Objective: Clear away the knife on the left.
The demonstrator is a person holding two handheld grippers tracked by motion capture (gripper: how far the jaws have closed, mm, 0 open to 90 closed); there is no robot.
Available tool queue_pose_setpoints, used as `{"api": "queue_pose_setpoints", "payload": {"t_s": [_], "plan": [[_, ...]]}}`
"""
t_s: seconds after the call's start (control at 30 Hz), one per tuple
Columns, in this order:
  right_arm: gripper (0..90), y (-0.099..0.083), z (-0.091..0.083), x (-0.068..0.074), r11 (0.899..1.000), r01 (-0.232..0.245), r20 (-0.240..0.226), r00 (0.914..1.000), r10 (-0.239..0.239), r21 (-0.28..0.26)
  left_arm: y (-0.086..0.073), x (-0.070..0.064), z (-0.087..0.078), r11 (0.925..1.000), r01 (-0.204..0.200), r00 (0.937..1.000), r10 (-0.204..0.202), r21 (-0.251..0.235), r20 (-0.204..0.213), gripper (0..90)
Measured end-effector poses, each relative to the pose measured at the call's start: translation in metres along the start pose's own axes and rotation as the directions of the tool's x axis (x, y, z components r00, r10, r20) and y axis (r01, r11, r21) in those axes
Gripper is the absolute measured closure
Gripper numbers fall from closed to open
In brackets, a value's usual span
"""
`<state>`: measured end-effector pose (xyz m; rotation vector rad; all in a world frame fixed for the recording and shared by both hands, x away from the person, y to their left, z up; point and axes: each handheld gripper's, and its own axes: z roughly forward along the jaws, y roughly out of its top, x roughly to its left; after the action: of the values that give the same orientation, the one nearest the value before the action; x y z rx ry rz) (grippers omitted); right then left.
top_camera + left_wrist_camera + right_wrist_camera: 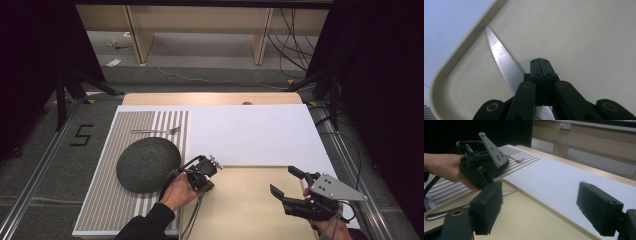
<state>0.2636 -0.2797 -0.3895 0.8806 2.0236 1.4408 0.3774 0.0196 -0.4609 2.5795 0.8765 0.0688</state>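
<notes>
A serrated table knife (501, 60) lies flat in the near-left corner of a beige tray (250, 205), blade tip toward the rim (456, 55). My left gripper (540, 65) hovers just over the blade with its jaws pressed together and nothing seen between them; in the high view the left gripper (204, 182) sits at the tray's left edge. In the right gripper view, the knife (439, 215) rests on the tray below the left gripper (474, 172). My right gripper (285, 181) is held wide open over the tray's right side, empty (542, 205).
A dark round plate (148, 164) rests on a striped placemat (100, 200) to the left, with a fork (156, 131) behind it. A white mat (250, 130) covers the table's far half. Cables trail on the floor beyond.
</notes>
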Motion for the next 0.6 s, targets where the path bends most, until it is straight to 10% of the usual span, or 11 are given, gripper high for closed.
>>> {"api": "queue_pose_setpoints", "payload": {"t_s": [0.6], "plan": [[21.8,0.0,0.001,0.001,1.0,0.0,0.0,1.0,0.0,0.003,-0.02,0.011,-0.01,0.9992,0.038,0.9992,-0.038,0.014,-0.016,89.7]]}}
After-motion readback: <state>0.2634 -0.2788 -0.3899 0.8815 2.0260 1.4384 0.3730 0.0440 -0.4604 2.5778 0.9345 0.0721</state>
